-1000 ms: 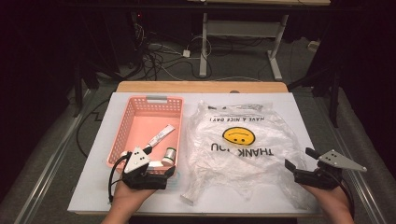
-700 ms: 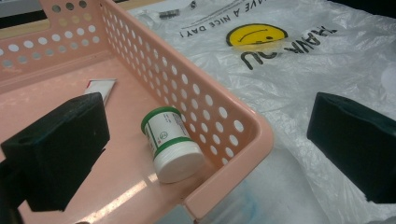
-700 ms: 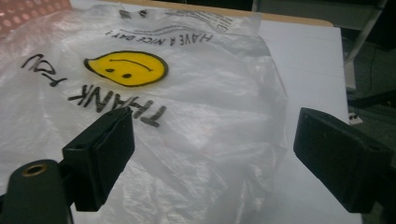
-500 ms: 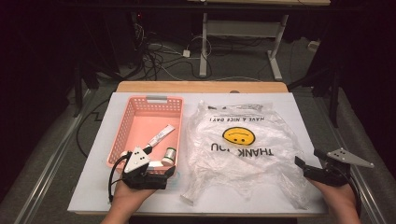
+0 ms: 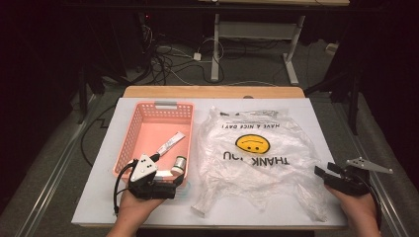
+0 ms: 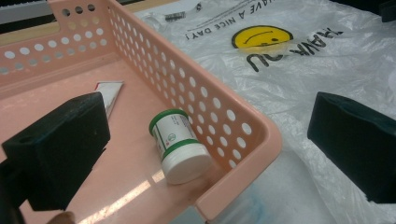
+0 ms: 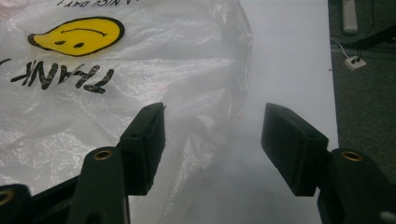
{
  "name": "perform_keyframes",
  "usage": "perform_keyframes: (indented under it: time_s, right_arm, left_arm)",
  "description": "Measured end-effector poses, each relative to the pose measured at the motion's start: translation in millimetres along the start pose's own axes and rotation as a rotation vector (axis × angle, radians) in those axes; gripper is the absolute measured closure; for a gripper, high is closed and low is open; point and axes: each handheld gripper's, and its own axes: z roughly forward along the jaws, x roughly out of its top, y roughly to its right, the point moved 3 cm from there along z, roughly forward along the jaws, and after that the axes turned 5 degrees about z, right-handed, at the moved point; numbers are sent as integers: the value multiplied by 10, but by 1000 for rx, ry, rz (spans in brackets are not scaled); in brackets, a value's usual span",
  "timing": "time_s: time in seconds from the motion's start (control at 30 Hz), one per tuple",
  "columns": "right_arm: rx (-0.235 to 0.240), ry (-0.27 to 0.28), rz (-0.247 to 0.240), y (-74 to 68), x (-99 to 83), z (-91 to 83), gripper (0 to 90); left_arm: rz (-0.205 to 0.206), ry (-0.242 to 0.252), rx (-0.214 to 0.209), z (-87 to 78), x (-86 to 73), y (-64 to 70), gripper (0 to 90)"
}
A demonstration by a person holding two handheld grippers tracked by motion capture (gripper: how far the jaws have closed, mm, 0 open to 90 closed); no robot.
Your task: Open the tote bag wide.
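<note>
The left tongs [image 5: 170,178] are held wide apart at the near right corner of the pink basket [image 5: 129,138], one jaw inside it and the other outside over the plastic bag [image 5: 257,158]; nothing is gripped. A green-lidded jar [image 6: 180,145] is seen lying on its side in that corner, between the jaws, beside a flat tube [image 5: 169,143]. The right tongs [image 7: 212,140] are likewise spread wide and empty, at the bag's near right edge on the white worktop [image 5: 316,116].

A white-topped table [image 5: 123,197] carries a pink perforated basket [image 5: 129,140] on its left part and, just beside it, a crumpled clear plastic bag [image 5: 257,168] printed with a yellow smiley face.
</note>
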Motion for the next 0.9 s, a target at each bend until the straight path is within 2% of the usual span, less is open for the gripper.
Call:
perform_keyframes:
  time_s: [0.17,0.3,0.33,0.37,0.4,0.43,0.53,0.57,0.67,0.7,0.73,0.8,0.87,0.9]
  right_arm:
    - [14,-21,2,0,-19,28,492]
    - [22,-48,1,-7,-38,48,661]
    - [22,-48,1,-7,-38,48,661]
    - [25,-52,-5,-9,-42,51,706]
    - [24,-52,-15,-18,-47,45,831]
    - [23,-48,-22,-22,-47,36,869]
    - [20,-40,-34,-47,-59,-17,898]
    - [18,-36,-33,-65,-71,-46,898]
    - [18,-29,-53,-128,-119,-142,898]
    - [18,-29,-53,-128,-119,-142,898]
    - [26,-21,-55,-186,-144,-204,898]
    - [26,-18,-55,-210,-145,-220,898]
    - [31,-6,-66,-315,-135,-262,898]
    - [32,-6,-75,-356,-146,-277,898]
  left_arm:
    - [-23,18,9,-47,-6,-60,0]
    - [-24,16,-2,-65,-25,-90,0]
    - [-31,14,-4,-72,-25,-93,0]
    - [-37,8,-7,-79,-24,-98,0]
    - [-43,2,-11,-91,-22,-97,0]
    - [-43,2,-11,-91,-22,-97,0]
    - [-32,-1,-8,-110,-28,-93,0]
    - [-35,21,0,-122,-34,-107,0]
    - [-42,37,8,-127,-34,-119,0]
    - [-42,38,0,-124,-35,-122,0]
    - [-43,32,-17,-112,-31,-119,0]
    - [-43,27,-25,-103,-25,-111,0]
    - [-38,30,-58,-85,-10,-93,0]
    - [-31,20,-58,-84,-10,-91,0]
